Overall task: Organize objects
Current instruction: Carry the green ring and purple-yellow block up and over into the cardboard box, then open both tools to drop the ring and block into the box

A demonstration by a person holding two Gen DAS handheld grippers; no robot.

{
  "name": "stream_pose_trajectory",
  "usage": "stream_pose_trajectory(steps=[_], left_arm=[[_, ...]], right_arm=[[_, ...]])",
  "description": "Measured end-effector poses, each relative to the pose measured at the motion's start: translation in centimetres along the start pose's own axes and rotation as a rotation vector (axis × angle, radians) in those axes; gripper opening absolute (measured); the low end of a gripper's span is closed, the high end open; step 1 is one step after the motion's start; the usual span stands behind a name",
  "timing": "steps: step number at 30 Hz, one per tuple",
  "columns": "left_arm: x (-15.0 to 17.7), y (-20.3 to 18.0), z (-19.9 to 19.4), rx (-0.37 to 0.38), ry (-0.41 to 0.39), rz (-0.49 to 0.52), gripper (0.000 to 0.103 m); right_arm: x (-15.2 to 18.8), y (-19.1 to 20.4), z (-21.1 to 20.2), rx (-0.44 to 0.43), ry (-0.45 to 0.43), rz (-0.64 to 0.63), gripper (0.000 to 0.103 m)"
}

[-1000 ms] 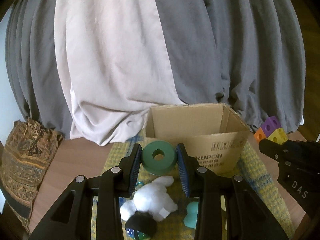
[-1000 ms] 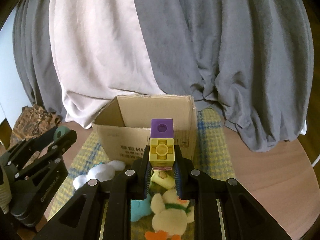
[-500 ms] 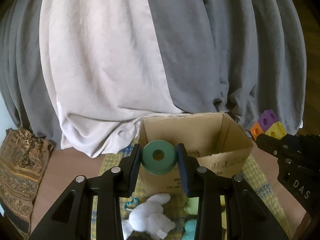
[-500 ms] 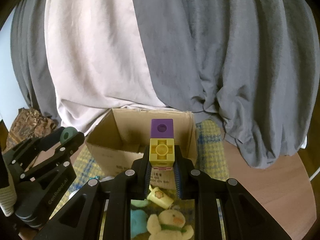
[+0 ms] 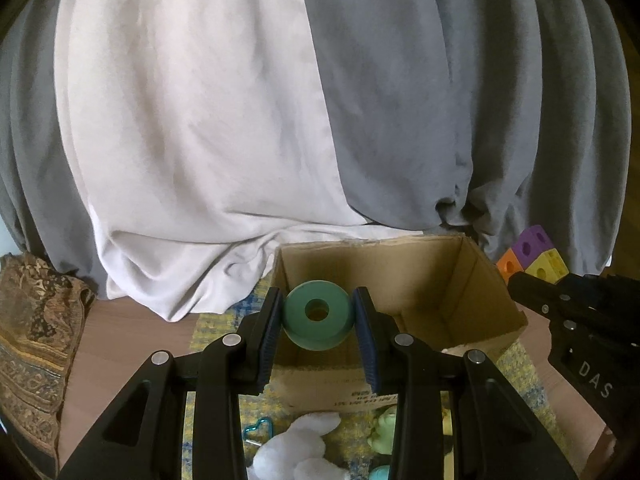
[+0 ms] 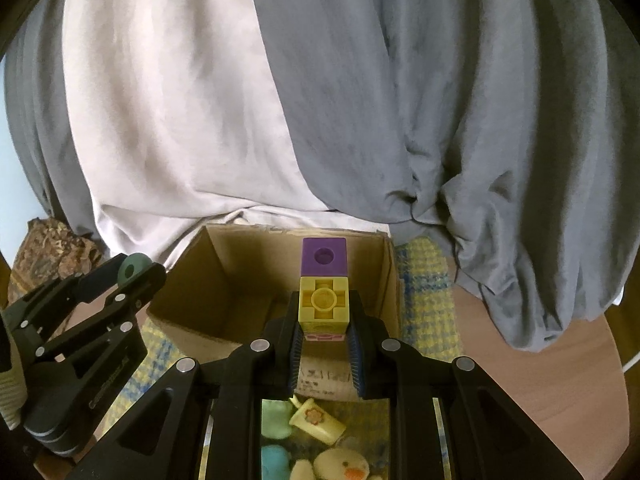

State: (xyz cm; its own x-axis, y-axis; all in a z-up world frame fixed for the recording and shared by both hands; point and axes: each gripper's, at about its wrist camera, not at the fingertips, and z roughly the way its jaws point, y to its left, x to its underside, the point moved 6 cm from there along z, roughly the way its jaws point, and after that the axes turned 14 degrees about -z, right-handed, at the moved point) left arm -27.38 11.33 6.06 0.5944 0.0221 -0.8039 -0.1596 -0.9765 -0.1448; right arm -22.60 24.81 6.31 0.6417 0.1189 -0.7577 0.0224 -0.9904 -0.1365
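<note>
My left gripper (image 5: pixel 318 314) is shut on a green ring (image 5: pixel 318 316) and holds it above the near left side of the open cardboard box (image 5: pixel 460 280). My right gripper (image 6: pixel 324 320) is shut on a block stack (image 6: pixel 324 288) with a purple cube on top, a yellow one below and a pink one lowest. It holds the stack above the box's (image 6: pixel 224 276) near right side. The left gripper and ring (image 6: pixel 132 270) show at the left of the right wrist view. The stack (image 5: pixel 532 254) shows at the right of the left wrist view.
The box stands on a yellow-blue woven mat (image 6: pixel 424 280) on a wooden table (image 6: pixel 560 360). Soft toys lie before the box: a white plush (image 5: pixel 296 452), a yellow duck (image 6: pixel 340 464), a teal toy (image 6: pixel 276 464) and a yellow cup (image 6: pixel 316 420). Grey and white drapes hang behind. A patterned cloth (image 5: pixel 32 344) lies far left.
Both grippers have risen and moved forward over the box with their loads. The view now looks down into the box, and the toys have slid toward the bottom edge.
</note>
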Motion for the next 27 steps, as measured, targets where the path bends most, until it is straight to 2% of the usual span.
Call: stream_pose_trajectory(steps=[15,17,19,20,21,25,27], left_arm=[[-0.4,0.0,3.7,-0.012,0.073,-0.005,0.035],[-0.4,0.0,3.7,-0.025,0.068,-0.004,0.035],[-0.5,0.2,3.7,-0.037,0.069,-0.008,0.044],[-0.5,0.3,3.7,-0.049,0.067,-0.009,0.056],[-0.5,0.4,3.6,-0.065,0.06,-0.009,0.062],[-0.4,0.7,3.5,-0.083,0.058,-0.015,0.067],[-0.4,0.8,3.2,-0.09,0.051,-0.022,0.077]], right_arm=[[-0.5,-0.9,3.0,0.005,0.059,0.018,0.021],[-0.5,-1.0,3.0,0.01,0.059,0.024,0.03],[-0.5,-1.3,2.8,0.02,0.05,0.036,0.055],[-0.5,-1.5,2.7,0.029,0.044,0.042,0.06],[-0.5,-1.7,2.6,0.035,0.041,0.045,0.064],[-0.5,-2.1,2.4,0.05,0.039,0.058,0.075],[-0.4,-2.2,2.2,0.056,0.039,0.061,0.076]])
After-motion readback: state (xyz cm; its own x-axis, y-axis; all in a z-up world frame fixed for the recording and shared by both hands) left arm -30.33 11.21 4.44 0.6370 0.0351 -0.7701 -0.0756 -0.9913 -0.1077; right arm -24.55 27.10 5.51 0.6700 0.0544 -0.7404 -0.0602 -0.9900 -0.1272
